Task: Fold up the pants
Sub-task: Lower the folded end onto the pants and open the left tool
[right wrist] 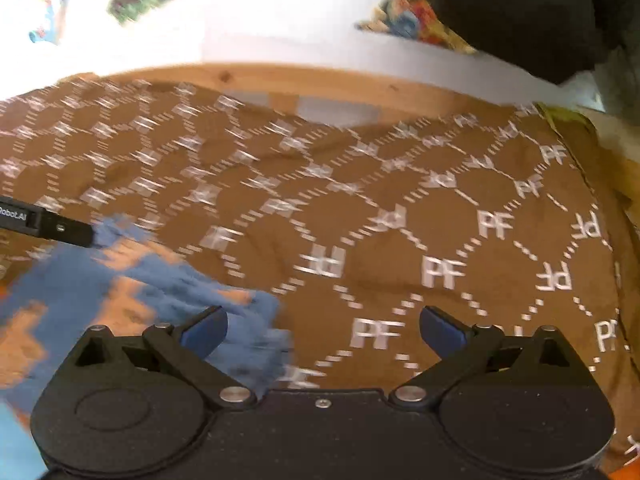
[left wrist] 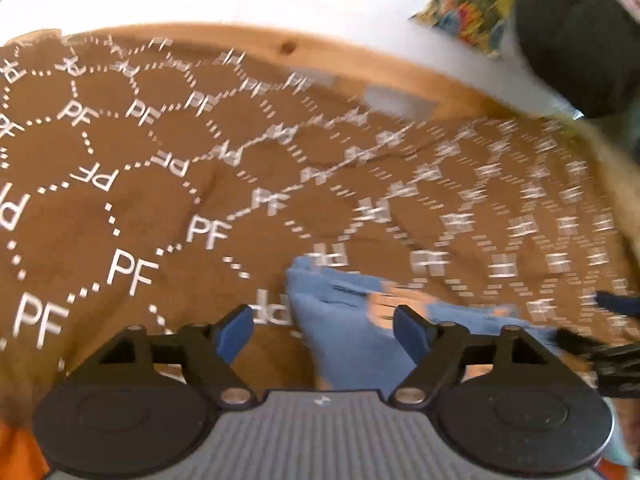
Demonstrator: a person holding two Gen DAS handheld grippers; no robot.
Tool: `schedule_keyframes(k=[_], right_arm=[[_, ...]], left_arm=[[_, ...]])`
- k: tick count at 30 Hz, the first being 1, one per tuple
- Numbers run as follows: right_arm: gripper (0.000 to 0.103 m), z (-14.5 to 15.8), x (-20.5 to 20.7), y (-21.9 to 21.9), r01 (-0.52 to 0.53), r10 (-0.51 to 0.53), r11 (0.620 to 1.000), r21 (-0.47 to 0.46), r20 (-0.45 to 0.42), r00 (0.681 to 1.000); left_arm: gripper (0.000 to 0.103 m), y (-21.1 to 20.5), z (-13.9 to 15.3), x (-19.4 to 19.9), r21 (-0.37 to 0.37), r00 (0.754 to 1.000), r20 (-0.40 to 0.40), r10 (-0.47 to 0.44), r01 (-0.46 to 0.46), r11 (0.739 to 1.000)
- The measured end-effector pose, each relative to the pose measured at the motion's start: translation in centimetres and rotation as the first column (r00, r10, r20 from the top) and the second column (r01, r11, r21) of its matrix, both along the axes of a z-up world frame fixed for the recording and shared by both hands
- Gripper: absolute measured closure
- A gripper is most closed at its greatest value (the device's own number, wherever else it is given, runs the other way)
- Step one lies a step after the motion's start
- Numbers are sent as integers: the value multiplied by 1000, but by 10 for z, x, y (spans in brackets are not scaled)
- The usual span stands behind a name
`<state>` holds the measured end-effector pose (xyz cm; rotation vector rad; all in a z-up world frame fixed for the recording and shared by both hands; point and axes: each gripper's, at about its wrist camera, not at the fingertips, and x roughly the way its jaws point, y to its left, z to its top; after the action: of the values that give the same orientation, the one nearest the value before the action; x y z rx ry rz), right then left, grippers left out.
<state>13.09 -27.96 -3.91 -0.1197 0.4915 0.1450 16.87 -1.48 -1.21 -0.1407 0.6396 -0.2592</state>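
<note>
In the left wrist view the left tool (left wrist: 322, 326) stands with its jaws spread wide, and nothing is pinched between its blue pads (left wrist: 236, 330). Under it, in the lower middle of the frame, lies the pants (left wrist: 344, 336), a blue cloth with orange patches. It rests on a brown cover (left wrist: 132, 184) printed with white "PF" letters and dotted hexagons, which fills most of the frame. A wooden edge (left wrist: 256, 46) runs along the far side of the cover, in the upper part. A dark object (left wrist: 576, 36) sits in the upper right corner.

In the right wrist view the right tool (right wrist: 322, 330) is also spread wide and holds nothing. Here the pants (right wrist: 132, 300) lie in the lower left of the frame, reaching under the left pad. The right half of this picture shows only the brown cover (right wrist: 400, 208). Both pictures are partly blurred.
</note>
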Motion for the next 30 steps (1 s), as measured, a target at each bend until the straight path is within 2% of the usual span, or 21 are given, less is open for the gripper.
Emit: schedule_keyframes(k=[1, 3, 6, 7, 9, 12, 17, 19, 20, 22, 25, 30], right_arm=[[1, 1, -8, 6, -24, 24, 1000, 8, 1, 1000], [1, -3, -19, 17, -61, 61, 998, -3, -19, 998], [1, -24, -30, 31, -86, 76, 993, -86, -108, 991], [1, -31, -34, 32, -86, 71, 990, -111, -132, 989], [1, -30, -48, 27, -61, 50, 995, -80, -126, 991], [1, -23, -60, 20, -33, 25, 998, -55, -133, 991], [1, -9, -63, 25, -41, 39, 999, -28, -79, 996], [1, -13, -57, 29, -51, 48, 999, -19, -106, 993], [1, -20, -53, 31, -47, 43, 999, -26, -148, 988], [1, -32, -51, 32, -15, 10, 1000, -24, -211, 977], [1, -32, -58, 23, 31, -18, 998, 53, -227, 974], [1, -26, -72, 23, 32, -32, 999, -3, -209, 977]], left_arm=[[14, -2, 3, -10, -9, 1000, 4, -27, 27, 1000], [14, -11, 0, -26, 53, 997, -33, -64, 65, 996], [14, -17, -20, -34, 210, 992, -121, -25, 50, 977], [13, -12, -27, -37, 211, 988, -157, -4, 38, 977], [11, 3, -27, -45, 129, 979, -202, 33, -7, 992], [9, 15, -20, -53, 94, 962, -267, 55, -31, 995], [5, 22, -6, -69, 41, 963, -262, 61, -52, 998], [3, 22, -10, -72, -11, 964, -261, 41, -45, 999], [3, 22, -14, -74, -27, 962, -271, 38, -47, 999], [3, 19, -22, -72, -22, 951, -305, 44, -54, 998], [0, 15, -22, -75, 7, 954, -298, 29, -29, 1000], [0, 12, -18, -77, 14, 952, -305, 35, -32, 999]])
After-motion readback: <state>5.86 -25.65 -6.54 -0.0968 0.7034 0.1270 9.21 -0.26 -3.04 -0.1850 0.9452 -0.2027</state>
